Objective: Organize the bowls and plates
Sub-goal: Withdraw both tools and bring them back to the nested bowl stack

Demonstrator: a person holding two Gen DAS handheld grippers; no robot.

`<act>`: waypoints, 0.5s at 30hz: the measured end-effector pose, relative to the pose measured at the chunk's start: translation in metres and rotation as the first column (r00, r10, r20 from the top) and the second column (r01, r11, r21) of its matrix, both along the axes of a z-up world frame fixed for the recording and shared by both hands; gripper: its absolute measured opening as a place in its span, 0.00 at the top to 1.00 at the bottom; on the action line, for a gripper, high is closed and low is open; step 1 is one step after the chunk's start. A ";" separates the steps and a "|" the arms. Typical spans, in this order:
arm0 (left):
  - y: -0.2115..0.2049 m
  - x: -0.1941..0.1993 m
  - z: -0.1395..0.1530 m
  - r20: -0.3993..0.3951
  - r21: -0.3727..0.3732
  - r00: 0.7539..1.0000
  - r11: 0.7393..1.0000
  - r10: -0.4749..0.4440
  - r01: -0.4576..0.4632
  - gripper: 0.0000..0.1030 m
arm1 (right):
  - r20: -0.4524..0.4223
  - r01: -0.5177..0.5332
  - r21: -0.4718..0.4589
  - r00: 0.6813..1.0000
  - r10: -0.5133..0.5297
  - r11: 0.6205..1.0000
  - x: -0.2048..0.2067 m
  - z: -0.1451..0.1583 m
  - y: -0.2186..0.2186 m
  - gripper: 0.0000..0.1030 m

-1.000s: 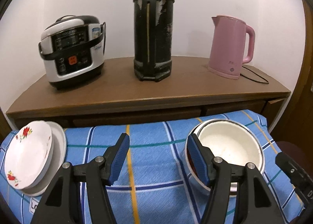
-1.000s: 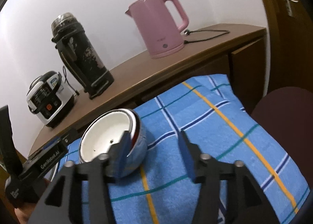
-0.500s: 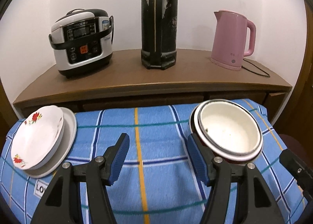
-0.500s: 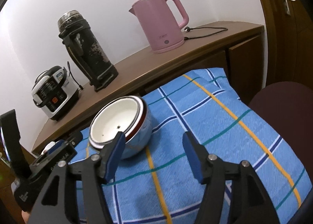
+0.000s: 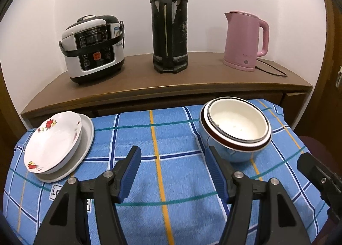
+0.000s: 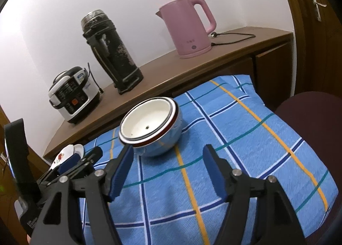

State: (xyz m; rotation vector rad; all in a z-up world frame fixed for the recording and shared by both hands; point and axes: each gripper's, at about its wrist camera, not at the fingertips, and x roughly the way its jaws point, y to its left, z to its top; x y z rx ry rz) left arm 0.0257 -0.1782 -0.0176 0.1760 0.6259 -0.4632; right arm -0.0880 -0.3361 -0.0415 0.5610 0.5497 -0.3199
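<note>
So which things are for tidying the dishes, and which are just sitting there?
For the job:
- flowered plate on a grey plate
- nested bowls

Just sitting there:
- rice cooker
- black flask
- pink kettle
- blue cloth

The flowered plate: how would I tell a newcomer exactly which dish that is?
Start at the blue checked cloth below the wooden counter and go to its left edge, in front of the rice cooker. Two dishes are stacked there; the flowered plate is the upper one, white with red blossoms on its rim, resting on a plain grey plate.
</note>
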 end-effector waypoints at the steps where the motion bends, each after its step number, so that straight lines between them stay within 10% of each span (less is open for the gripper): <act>1: 0.001 -0.002 0.000 0.003 0.004 1.000 1.000 0.000 0.000 0.37 | 0.001 -0.002 -0.003 1.000 0.002 1.000 -0.001 0.001 0.002 0.31; 15: 0.009 -0.017 0.007 0.021 0.010 1.000 1.000 -0.005 0.005 0.26 | 0.012 -0.025 -0.012 1.000 0.026 1.000 -0.007 0.009 0.016 0.25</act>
